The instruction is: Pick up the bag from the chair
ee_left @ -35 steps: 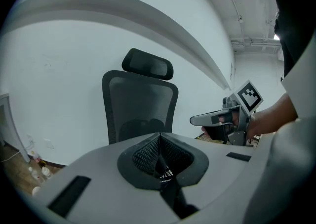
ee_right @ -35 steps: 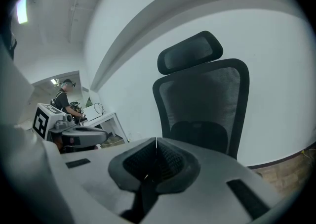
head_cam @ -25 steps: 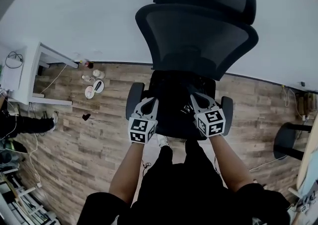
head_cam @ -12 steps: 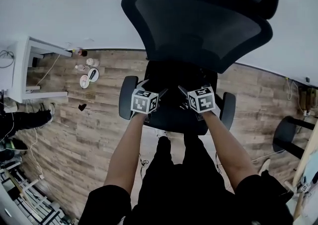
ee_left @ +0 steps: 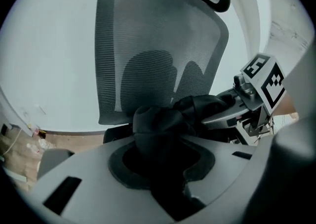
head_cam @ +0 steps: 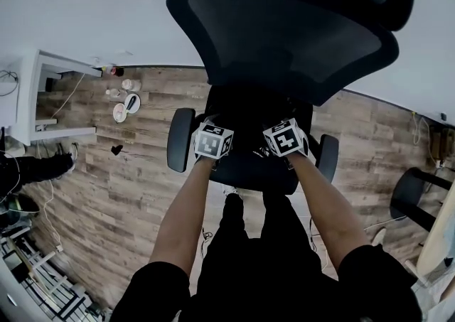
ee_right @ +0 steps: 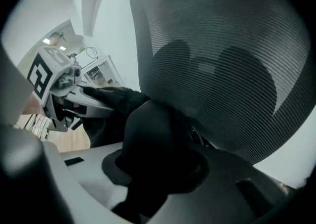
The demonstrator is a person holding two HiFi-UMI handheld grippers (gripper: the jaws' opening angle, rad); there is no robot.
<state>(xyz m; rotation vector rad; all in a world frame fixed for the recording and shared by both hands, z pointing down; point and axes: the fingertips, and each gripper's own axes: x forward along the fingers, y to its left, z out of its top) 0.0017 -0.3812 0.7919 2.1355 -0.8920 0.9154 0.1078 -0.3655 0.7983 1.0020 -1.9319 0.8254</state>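
A black fabric bag (ee_left: 157,121) bulges up between my left gripper's jaws, in front of the office chair's mesh backrest (ee_left: 158,45). More of the bag (ee_right: 150,139) is pinched between the right gripper's jaws. In the head view both grippers sit close together over the black seat (head_cam: 245,168): the left gripper (head_cam: 217,137) on the left, the right gripper (head_cam: 281,134) on the right. The bag is hard to tell from the dark seat there. Each gripper view shows the other gripper beside the bag: right gripper (ee_left: 247,102), left gripper (ee_right: 61,89).
The chair's tall backrest (head_cam: 284,36) and armrests (head_cam: 179,141) (head_cam: 327,157) flank my arms. A white desk (head_cam: 32,100) and small items on the wood floor (head_cam: 122,104) lie to the left. A black stool (head_cam: 412,196) stands at the right. The wall runs behind the chair.
Both grippers moved forward over the seat toward the backrest and came closer together. The head camera also shifted nearer the chair.
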